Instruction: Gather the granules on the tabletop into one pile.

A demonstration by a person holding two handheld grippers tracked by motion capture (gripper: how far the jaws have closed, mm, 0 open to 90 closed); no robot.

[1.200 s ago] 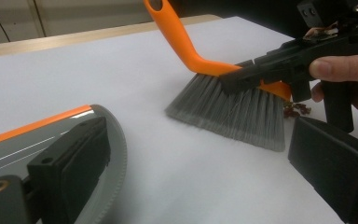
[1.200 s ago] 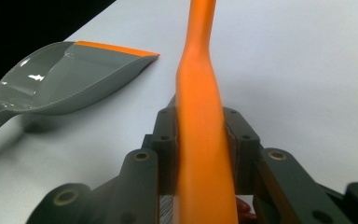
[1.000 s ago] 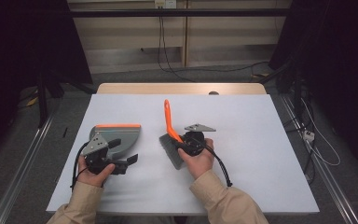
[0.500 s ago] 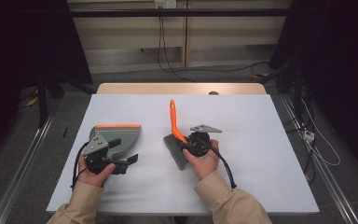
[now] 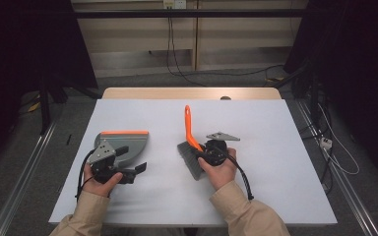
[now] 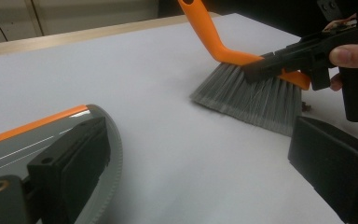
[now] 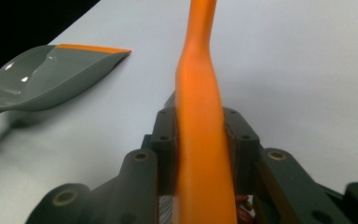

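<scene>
Brush (image 5: 191,147) swung upright | orange handle, grey bristles | right tongs (image 5: 203,153) clamp handle | left tongs (image 5: 128,164) wide

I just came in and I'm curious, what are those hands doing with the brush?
A person is working with a hand brush and a grey dustpan on a white table. The right gripper is clamped on the brush's orange handle, bristles down on the table. The left gripper sits open at the dustpan, not squeezing it.

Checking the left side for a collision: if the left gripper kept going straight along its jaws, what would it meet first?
Probably the brush held by the right gripper: its grey bristles sit ahead between the left gripper's jaws. The dustpan lies off beside one jaw. Depth is unclear.
</scene>
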